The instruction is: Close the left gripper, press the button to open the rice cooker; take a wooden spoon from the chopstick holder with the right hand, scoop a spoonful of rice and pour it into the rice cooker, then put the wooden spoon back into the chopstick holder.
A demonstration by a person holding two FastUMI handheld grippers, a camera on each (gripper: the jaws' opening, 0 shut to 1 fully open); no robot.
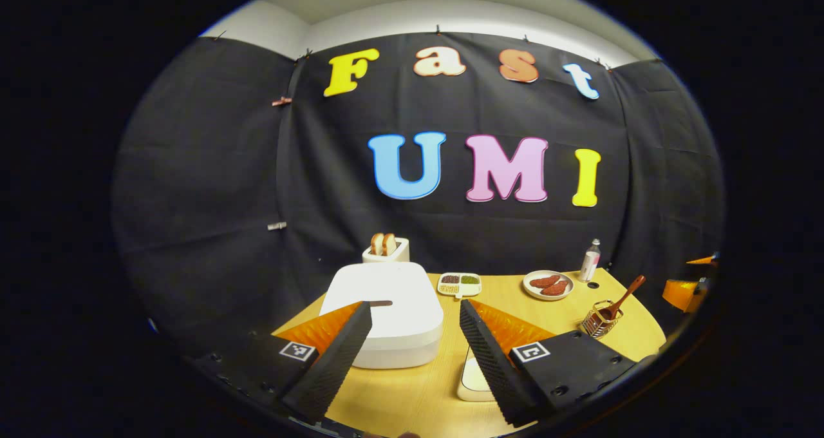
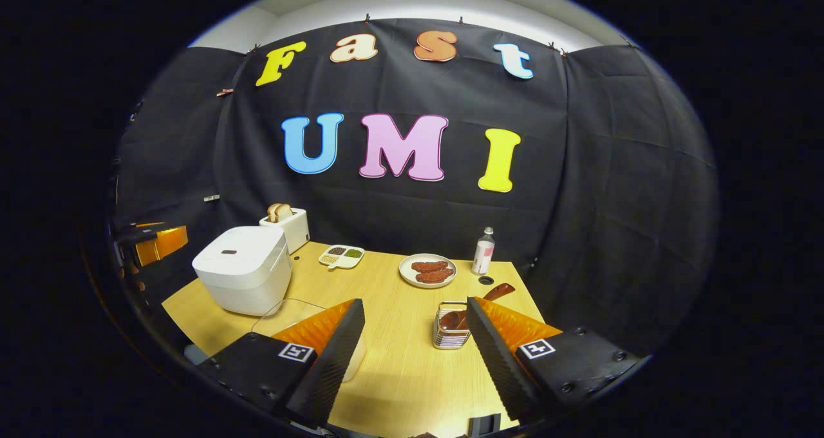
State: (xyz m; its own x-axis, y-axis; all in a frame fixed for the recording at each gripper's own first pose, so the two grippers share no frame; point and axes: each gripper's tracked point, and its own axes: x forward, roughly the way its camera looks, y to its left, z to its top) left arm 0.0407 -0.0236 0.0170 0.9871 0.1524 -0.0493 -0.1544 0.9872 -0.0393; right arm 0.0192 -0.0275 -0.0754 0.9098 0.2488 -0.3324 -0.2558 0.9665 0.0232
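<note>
1. Left gripper (image 1: 415, 312): jaws spread, nothing held, above table (image 1: 412, 393) near the cooker (image 1: 393, 312), lid down.
2. Right gripper (image 2: 415, 309): jaws spread, empty, holder (image 2: 449, 327) just beyond.
3. Spoon (image 2: 476, 304) stood tilted in holder, right of cooker.

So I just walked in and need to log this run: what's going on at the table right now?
Nothing has been handled yet. The left claw is open, held in front of the white rice cooker, whose lid is down. The right claw is open too, just short of the chopstick holder, where the wooden spoon stands. A toaster, a divided grain dish, a plate and a bottle sit on the wooden table.
</note>
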